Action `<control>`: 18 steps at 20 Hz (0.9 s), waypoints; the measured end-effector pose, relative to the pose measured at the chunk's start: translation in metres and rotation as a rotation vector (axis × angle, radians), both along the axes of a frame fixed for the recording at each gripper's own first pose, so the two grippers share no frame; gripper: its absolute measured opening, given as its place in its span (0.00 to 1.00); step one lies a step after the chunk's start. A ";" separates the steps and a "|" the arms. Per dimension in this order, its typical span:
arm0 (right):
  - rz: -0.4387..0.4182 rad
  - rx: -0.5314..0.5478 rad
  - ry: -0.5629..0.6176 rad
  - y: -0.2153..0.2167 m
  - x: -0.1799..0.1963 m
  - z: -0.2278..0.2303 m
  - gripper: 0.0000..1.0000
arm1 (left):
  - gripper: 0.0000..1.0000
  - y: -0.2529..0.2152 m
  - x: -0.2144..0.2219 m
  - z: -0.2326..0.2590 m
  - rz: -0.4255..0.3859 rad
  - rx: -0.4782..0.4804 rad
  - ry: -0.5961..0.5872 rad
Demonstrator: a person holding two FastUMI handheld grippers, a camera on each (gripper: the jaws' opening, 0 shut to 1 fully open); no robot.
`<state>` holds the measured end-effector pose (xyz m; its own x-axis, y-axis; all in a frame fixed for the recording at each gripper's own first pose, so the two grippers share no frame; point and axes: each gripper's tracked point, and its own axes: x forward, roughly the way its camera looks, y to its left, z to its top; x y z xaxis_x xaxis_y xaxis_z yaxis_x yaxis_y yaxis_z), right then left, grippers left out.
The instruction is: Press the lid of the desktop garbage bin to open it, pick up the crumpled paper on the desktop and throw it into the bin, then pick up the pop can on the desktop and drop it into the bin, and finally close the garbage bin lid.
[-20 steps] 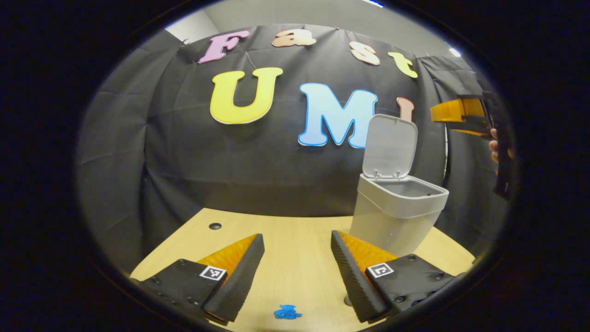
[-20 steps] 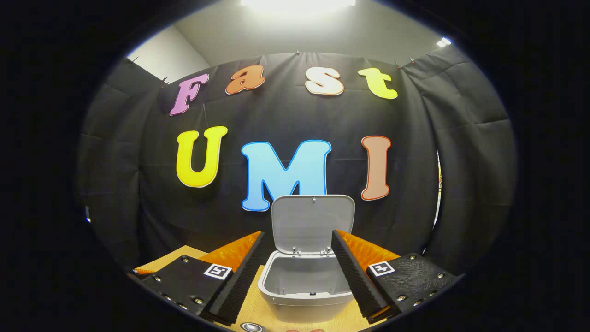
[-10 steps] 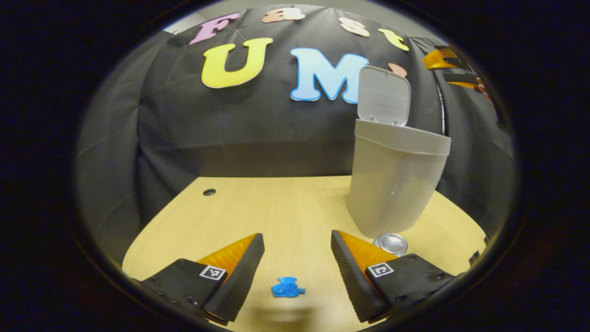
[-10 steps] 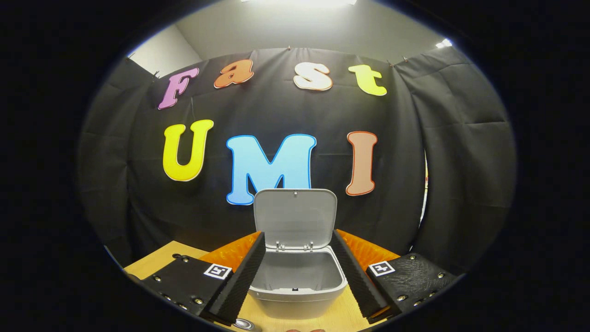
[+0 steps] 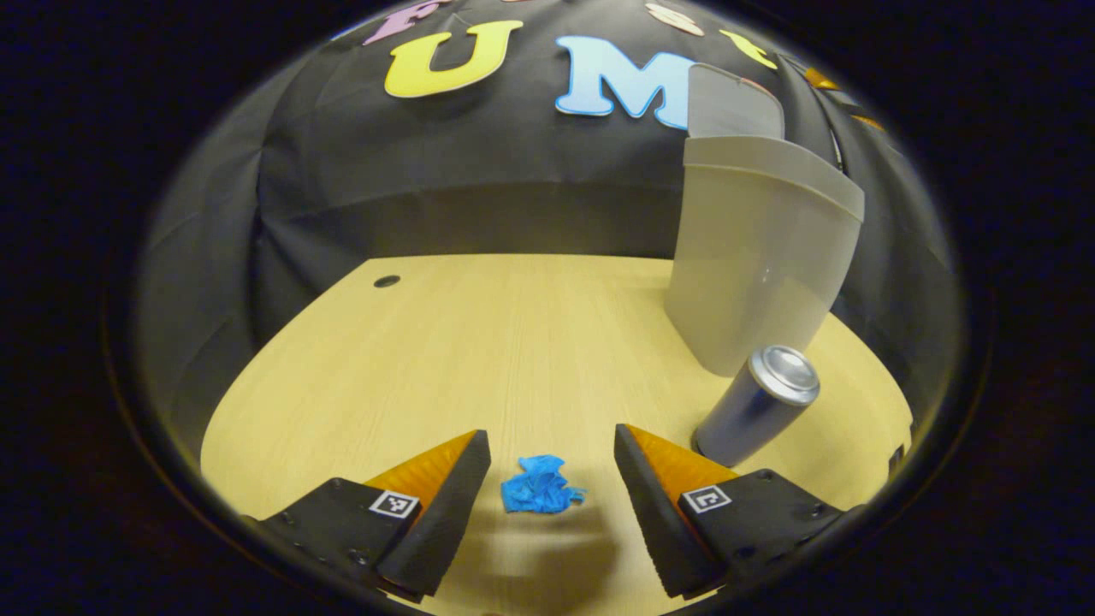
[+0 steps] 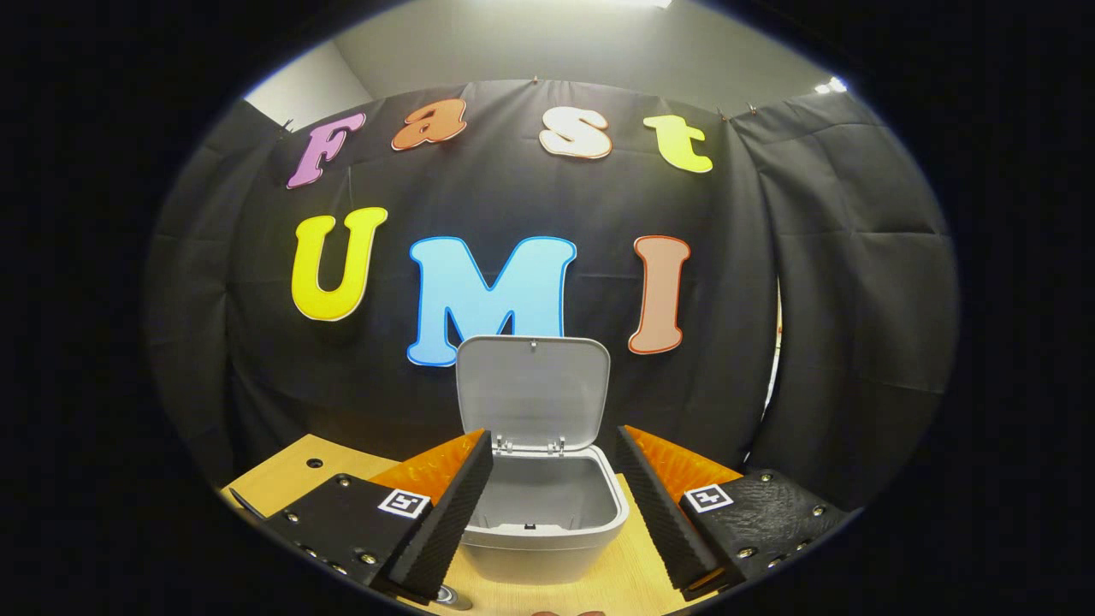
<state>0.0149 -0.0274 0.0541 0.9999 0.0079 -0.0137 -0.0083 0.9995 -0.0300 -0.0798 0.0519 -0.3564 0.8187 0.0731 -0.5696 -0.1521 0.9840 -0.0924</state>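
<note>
In the left gripper view a blue crumpled paper [image 5: 539,488] lies on the wooden desk [image 5: 479,342], just ahead of my open left gripper [image 5: 552,496] and between its fingers, untouched. A silver pop can [image 5: 757,404] stands upright to the right of the paper, close to the grey bin [image 5: 757,257]. The bin's lid [image 5: 731,103] stands raised. In the right gripper view my right gripper [image 6: 552,505] hangs open above the desk, facing the open bin [image 6: 543,513], whose lid [image 6: 532,389] is upright behind the empty inside.
A small round hole [image 5: 387,281] sits in the desk at the far left. The desk's rounded edges [image 5: 248,385] fall away left and right. The top of the can [image 6: 445,596] peeks at the bottom of the right gripper view.
My left gripper has dropped and tilted down toward the desk; the blue paper now lies between its fingers and the can has come into view. The right gripper drifted slightly back and right.
</note>
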 end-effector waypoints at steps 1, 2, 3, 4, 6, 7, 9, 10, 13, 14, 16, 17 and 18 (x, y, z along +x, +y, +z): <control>-0.005 -0.004 0.001 -0.001 -0.001 0.000 0.92 | 0.99 0.002 -0.001 -0.006 0.005 -0.004 0.011; -0.009 -0.009 0.003 -0.002 -0.001 0.000 0.92 | 0.96 0.004 -0.002 -0.010 0.008 -0.008 0.021; -0.012 -0.012 0.006 -0.003 -0.002 -0.001 0.92 | 0.96 0.006 -0.003 -0.016 0.009 -0.009 0.031; -0.017 -0.016 0.010 -0.004 -0.003 -0.002 0.92 | 0.99 0.006 -0.005 -0.024 0.005 -0.012 0.051; -0.031 -0.025 0.010 -0.006 -0.008 -0.001 0.93 | 0.96 0.006 -0.009 -0.038 -0.003 -0.018 0.083; -0.033 -0.025 0.012 -0.007 -0.009 -0.003 0.92 | 0.99 0.006 -0.010 -0.040 -0.002 -0.023 0.089; -0.037 -0.022 0.021 -0.008 -0.011 -0.005 0.93 | 0.99 0.006 -0.012 -0.046 -0.003 -0.025 0.102; -0.040 -0.018 0.025 -0.009 -0.013 -0.007 0.93 | 0.98 0.007 -0.011 -0.047 -0.006 -0.013 0.101; -0.046 -0.005 0.036 -0.011 -0.015 -0.010 0.93 | 0.94 0.007 -0.008 -0.051 -0.017 0.030 0.108; -0.047 -0.004 0.037 -0.012 -0.016 -0.010 0.93 | 0.91 0.008 -0.007 -0.050 -0.017 0.033 0.106; -0.046 -0.003 0.042 -0.012 -0.017 -0.012 0.93 | 0.85 0.016 -0.008 -0.051 -0.001 0.051 0.110; -0.045 -0.002 0.045 -0.012 -0.016 -0.013 0.93 | 0.76 0.018 -0.007 -0.050 0.003 0.051 0.105; -0.045 -0.001 0.048 -0.012 -0.017 -0.014 0.93 | 0.66 0.017 -0.008 -0.050 0.000 0.053 0.108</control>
